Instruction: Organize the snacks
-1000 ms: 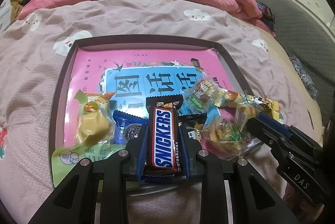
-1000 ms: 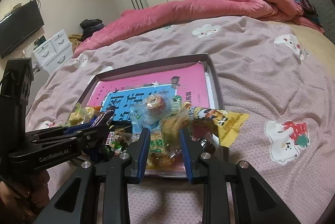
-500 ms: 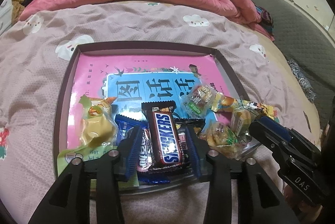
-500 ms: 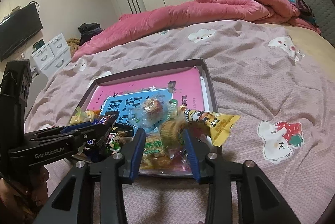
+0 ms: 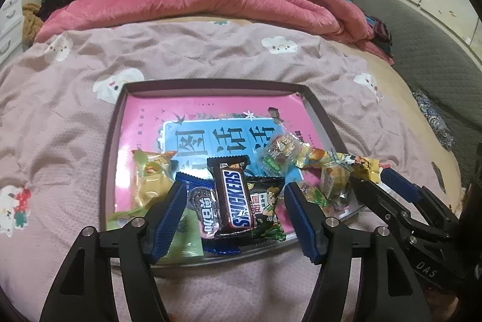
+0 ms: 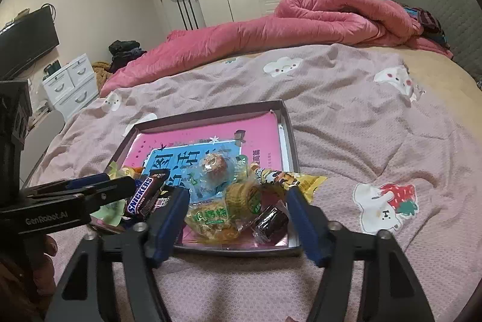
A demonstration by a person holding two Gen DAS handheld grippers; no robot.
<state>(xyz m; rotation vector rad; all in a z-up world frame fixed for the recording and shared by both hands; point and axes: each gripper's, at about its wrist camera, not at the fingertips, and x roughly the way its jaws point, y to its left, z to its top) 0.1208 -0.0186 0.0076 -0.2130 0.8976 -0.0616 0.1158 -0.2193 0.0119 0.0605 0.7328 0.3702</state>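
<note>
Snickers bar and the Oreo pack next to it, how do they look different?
The Snickers bar has a brown wrapper with blue lettering; the Oreo pack is blue with a cookie pictured. The Snickers bar lies on top, fully visible; the Oreo pack is partly tucked under it and looks wider. Both lie lengthwise in the tray, between the open left gripper's fingers.

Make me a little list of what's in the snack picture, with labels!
place: tray on a bed
tray liner: pink book
middle snack: Snickers, lying on other packets
left of it: Oreo
far left: yellow packet
left gripper: open, around the Snickers, not touching
right gripper: open, over clear-wrapped snacks
</note>
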